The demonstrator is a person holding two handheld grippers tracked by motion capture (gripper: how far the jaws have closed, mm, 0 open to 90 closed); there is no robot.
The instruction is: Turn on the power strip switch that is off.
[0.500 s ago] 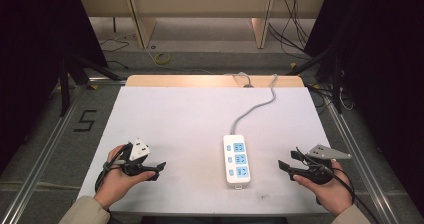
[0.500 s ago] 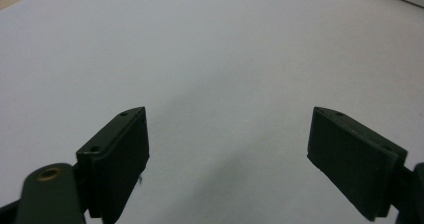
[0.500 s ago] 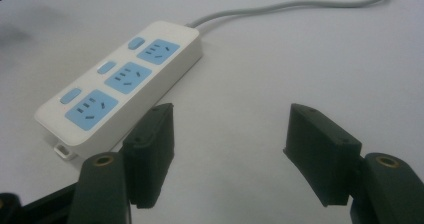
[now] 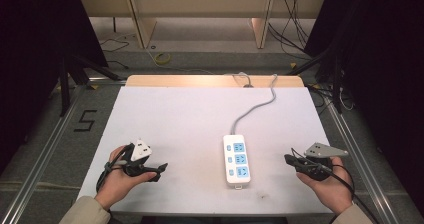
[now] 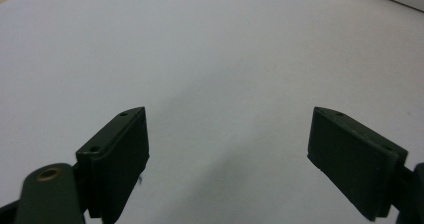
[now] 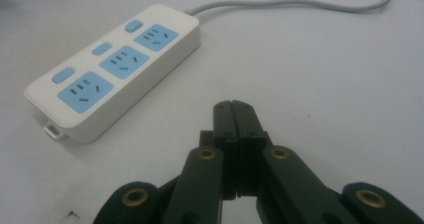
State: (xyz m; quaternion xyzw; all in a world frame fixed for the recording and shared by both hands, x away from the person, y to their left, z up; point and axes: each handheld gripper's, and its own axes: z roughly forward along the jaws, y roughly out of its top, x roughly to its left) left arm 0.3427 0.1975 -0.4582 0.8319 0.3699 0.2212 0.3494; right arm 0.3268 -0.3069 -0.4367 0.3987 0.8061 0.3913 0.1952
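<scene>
Power strip (image 4: 236, 160), mid-table: untouched. Right gripper (image 6: 234, 109) just beside it, jaws together, empty. Left gripper (image 5: 227, 149) well apart, jaws spread, empty. Step: approach; next, likely reach the strip.

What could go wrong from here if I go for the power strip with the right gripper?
The right gripper is shut with nothing between its jaws, so it would likely just push the power strip unless opened first. The strip lies loose on the white table, so a nudge may slide it, and its grey cable could drag or twist it. The left gripper is open over bare table, too far to steady it.
</scene>
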